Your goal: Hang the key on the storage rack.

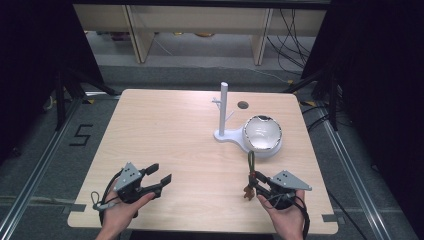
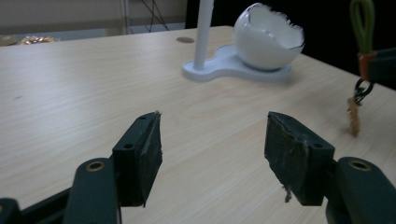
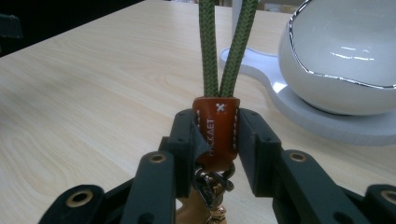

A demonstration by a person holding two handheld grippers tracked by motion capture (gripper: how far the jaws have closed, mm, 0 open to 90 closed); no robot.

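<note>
Clamping the keychain point(image 3: 215, 128) by its leather tab, the right gripper point(image 1: 260, 184) holds it above the table point(image 1: 170, 130) near the white stand point(image 1: 223, 111); left gripper point(image 1: 159, 175) rests wide open, empty.

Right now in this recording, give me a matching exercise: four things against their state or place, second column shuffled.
Things:
1. left gripper
2. right gripper
3. bowl
4. post

States:
A. upright on the white stand base
B. jaws apart, holding nothing
C. sits on the stand base, jagged rim up
D. clamped on the keychain's brown leather tab

Pairs: 1-B, 2-D, 3-C, 4-A
</note>
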